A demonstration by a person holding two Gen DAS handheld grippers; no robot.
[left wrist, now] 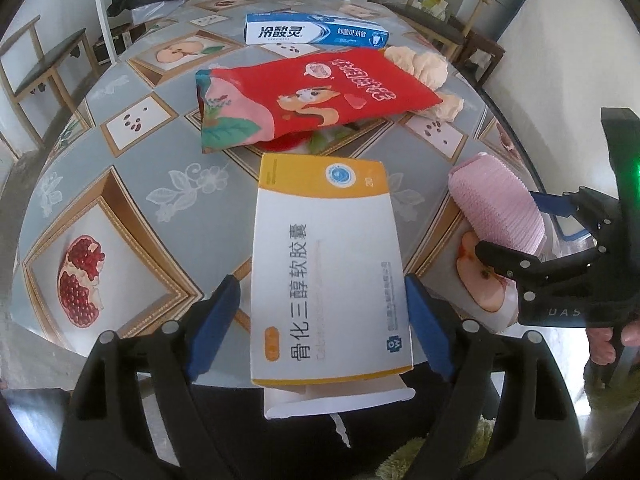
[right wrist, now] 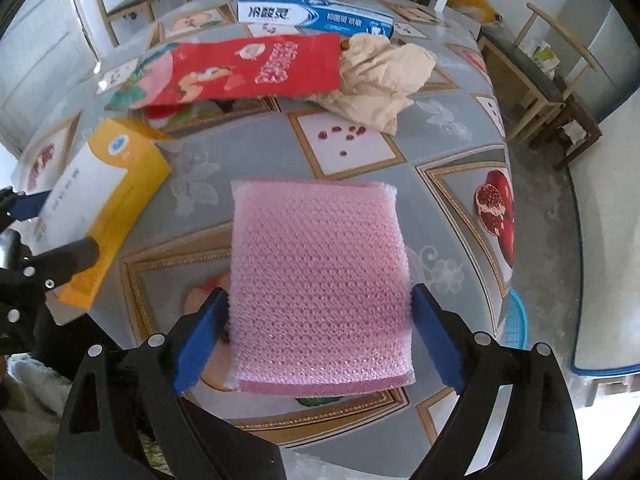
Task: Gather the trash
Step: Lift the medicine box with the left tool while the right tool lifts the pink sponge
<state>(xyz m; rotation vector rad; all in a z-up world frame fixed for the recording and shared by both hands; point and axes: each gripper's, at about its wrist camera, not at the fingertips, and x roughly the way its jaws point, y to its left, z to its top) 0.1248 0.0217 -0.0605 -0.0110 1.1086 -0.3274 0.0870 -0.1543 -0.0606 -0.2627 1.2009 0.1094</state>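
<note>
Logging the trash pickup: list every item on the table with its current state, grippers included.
Medicine box: between the left gripper fingers, bottom flap open, hanging past the table edge.
Pink sponge: flat, between the right gripper fingers.
Left gripper: open, pads beside the box.
Right gripper: open, pads at the sponge's sides.
Red snack bag: lying flat, opened.
Toothpaste box: lying closed.
Beige tissue: crumpled.

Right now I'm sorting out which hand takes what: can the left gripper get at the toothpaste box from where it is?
Probably not directly. The left gripper straddles the medicine box, and the red snack bag lies between it and the toothpaste box at the far side.
</note>
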